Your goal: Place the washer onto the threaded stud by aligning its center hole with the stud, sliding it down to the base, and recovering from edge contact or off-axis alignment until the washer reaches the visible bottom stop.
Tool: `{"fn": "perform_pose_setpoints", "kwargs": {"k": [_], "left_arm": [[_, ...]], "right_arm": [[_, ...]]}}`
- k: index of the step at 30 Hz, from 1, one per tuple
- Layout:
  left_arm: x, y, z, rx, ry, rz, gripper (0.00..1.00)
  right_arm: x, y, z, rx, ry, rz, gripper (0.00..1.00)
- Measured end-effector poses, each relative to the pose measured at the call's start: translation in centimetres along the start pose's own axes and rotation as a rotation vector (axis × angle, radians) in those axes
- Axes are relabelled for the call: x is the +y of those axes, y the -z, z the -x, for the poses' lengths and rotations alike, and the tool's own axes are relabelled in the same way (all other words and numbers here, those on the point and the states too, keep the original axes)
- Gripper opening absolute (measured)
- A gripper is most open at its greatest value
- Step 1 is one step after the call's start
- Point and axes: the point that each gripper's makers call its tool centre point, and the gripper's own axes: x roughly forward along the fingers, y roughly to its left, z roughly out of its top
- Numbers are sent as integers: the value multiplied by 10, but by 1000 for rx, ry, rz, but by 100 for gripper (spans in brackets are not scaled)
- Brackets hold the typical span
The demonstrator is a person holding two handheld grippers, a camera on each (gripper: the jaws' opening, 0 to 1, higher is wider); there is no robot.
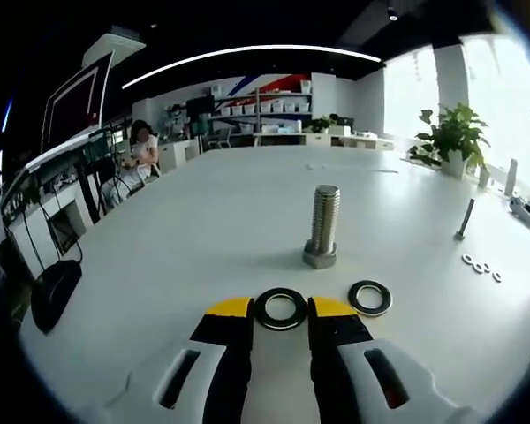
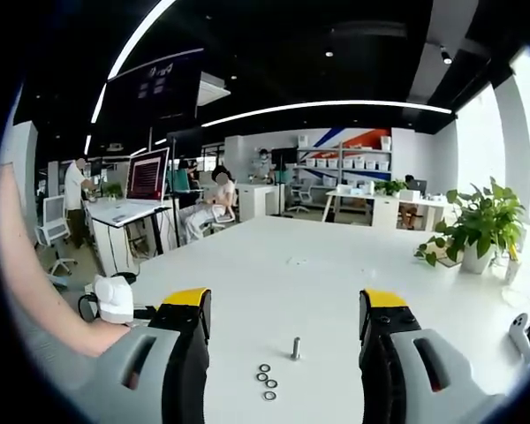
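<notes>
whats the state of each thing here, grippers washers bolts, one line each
left gripper: open, jaws either side of a washer
washer: flat on the table, between the left jaws, not lifted
second washer: flat on the table, free
threaded stud: upright on its head, bare
slim bolt: upright, bare
small washers: flat, loose
right gripper: open, empty

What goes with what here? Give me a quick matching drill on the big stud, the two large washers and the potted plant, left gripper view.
1. steel threaded stud
2. dark ring washer between the left gripper jaws
3. second dark ring washer
4. green potted plant

a. flat on the white table, outside the jaws
b. far table edge
c. upright, bare
d. framed by yellow tips

Pairs: 1-c, 2-d, 3-a, 4-b
</notes>
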Motion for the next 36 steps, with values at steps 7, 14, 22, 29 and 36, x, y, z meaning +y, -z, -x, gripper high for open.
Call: {"fn": "perform_pose_setpoints", "kwargs": {"k": [7,14,22,29,36], "left_arm": [[1,0,-1,-4,-3,18,22],[-1,1,-2,9,3,6,22],[-2,1,-2,19,1,0,22],[-10,-3,-5,7,39,-15,12],[-3,-3,-1,12,2,-14,19]], "right_arm": [[-1,0,0,1,1,-1,70],[-1,1,0,1,0,-2,70],[0,1,0,3,-2,-3,70],[0,2,-1,4,-2,-6,70],[0,2,0,3,-1,-8,71]]}}
